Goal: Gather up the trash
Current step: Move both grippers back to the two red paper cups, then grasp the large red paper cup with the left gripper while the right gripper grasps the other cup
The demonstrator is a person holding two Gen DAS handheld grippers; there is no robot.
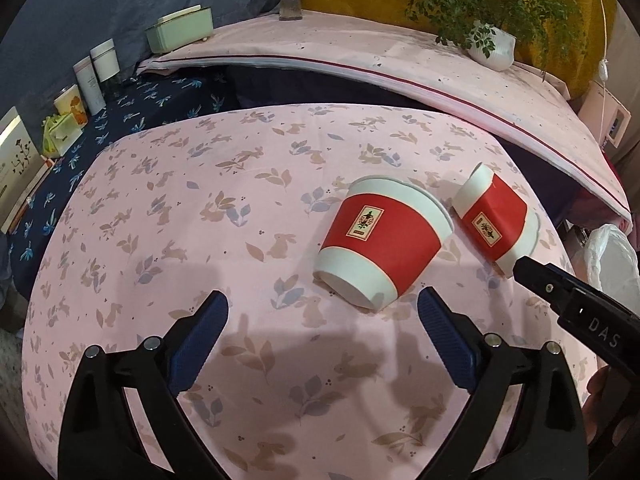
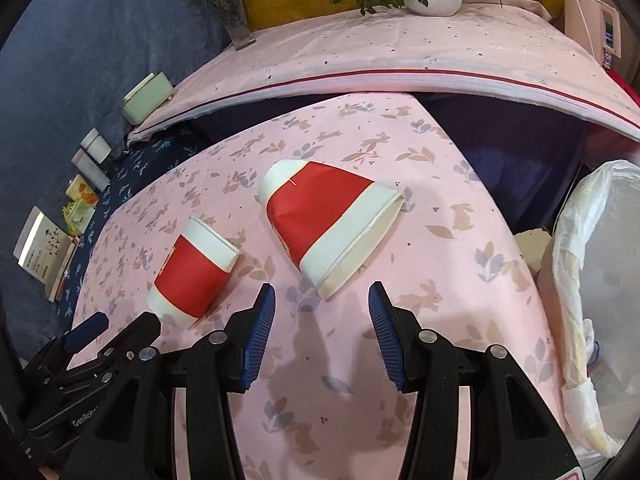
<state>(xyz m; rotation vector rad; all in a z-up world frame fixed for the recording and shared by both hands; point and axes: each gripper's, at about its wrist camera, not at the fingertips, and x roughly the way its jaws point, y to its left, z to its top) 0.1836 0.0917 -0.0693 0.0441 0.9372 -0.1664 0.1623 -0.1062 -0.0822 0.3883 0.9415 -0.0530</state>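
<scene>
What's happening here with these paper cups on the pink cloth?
A person is clearing trash with a handheld gripper in each hand. Two red-and-white paper cups lie tipped over on the pink rabbit-print cloth. The left gripper stands wide open just short of the intact cup. The right gripper is open in front of the crushed cup. Neither is gripped yet. A white plastic trash bag waits at the right.

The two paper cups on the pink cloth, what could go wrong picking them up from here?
The squashed cup is already flattened, so the right claw may crumple it further or slip off. The round cup lies on its side and could roll away from the open left claw. The claws sit close and might collide.
</scene>
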